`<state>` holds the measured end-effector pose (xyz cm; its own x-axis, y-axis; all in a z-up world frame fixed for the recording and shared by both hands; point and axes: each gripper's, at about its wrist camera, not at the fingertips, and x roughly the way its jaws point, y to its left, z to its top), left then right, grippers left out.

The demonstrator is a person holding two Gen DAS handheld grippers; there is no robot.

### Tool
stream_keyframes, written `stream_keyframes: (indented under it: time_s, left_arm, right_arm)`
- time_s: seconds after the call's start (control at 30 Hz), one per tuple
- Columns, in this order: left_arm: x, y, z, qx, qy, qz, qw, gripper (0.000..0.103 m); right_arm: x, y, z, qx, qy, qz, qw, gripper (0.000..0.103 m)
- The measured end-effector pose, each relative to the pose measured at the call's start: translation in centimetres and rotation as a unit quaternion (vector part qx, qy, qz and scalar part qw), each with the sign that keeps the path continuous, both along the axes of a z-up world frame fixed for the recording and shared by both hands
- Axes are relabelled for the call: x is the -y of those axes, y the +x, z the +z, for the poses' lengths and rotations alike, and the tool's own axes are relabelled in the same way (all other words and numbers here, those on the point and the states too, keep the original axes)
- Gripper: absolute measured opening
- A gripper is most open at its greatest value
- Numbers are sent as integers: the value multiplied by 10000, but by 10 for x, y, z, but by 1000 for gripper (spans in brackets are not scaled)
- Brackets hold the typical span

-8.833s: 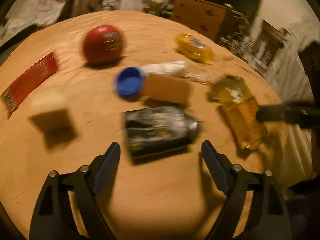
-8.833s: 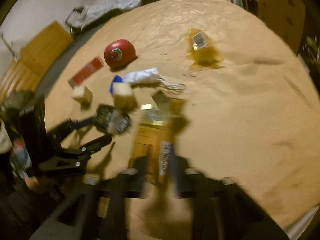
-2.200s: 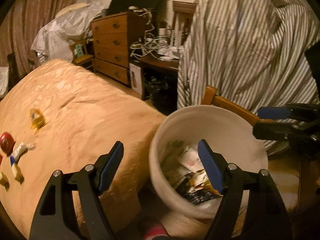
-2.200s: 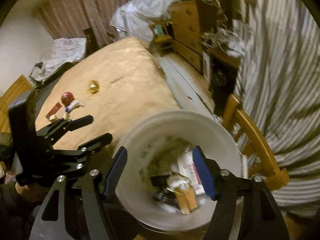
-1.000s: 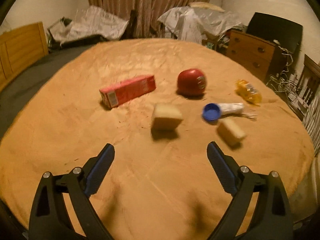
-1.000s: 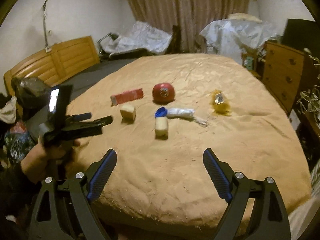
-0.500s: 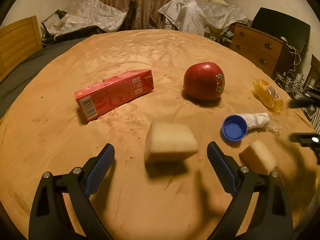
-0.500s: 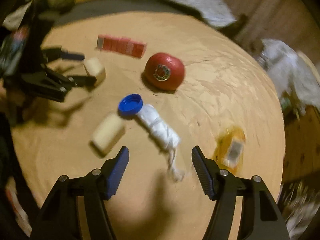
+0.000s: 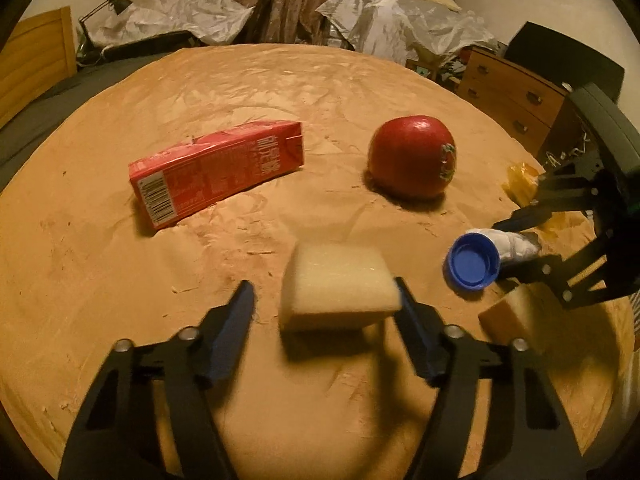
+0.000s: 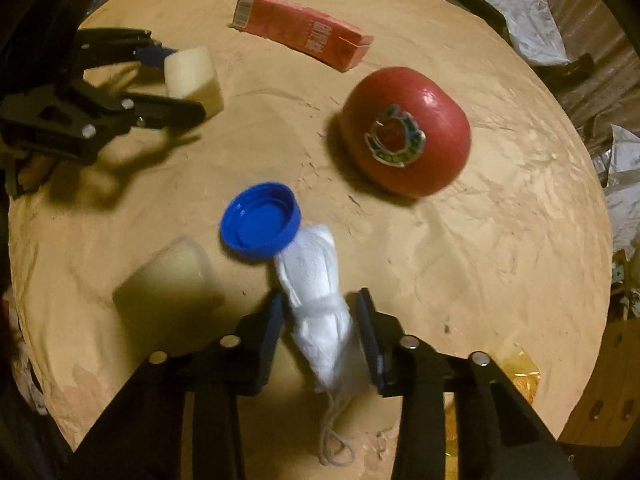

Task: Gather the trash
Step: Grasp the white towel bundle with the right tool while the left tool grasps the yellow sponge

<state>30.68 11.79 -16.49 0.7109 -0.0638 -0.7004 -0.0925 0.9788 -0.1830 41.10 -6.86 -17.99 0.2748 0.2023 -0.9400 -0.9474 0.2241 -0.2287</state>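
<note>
A pale sponge block lies on the tan-covered round table. My left gripper straddles it with jaws closing. The right pad touches the sponge and the left pad stands a little off it. The same gripper and sponge show in the right wrist view. My right gripper points steeply down, jaws closing, pads against the sides of a white tissue wad that trails a string. From the left wrist view the right gripper holds that wad beside a blue cap.
A red drink carton and a red apple lie farther back. A second sponge sits left of my right gripper, next to the blue cap. A yellow wrapper lies near the table's edge. A wooden dresser stands beyond.
My left jaws have narrowed around the sponge. The right gripper has dropped and rolled over the tissue wad, and its jaws have narrowed onto it.
</note>
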Motion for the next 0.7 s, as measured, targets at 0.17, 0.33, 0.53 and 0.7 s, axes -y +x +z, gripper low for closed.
stream_keyframes:
  time_s: [0.17,0.33,0.53,0.7]
  left_arm:
    - [0,-5,2,82,-45,-14,10000,47]
    - [2,-12,6,189,-13,59,9998,46]
    - [5,-25,13,248,48,68,9997,46]
    - [12,-48,24,341,178,145,9992,46]
  right_arm:
    - [3,-12,-1,246,74,-217,9994,28]
    - [24,-31,6,404,353,-845,9950,28]
    - [62,-50,12,275,1104,-2207,9687,28]
    - [94,-82,22,301,1882,-3224,9272,28]
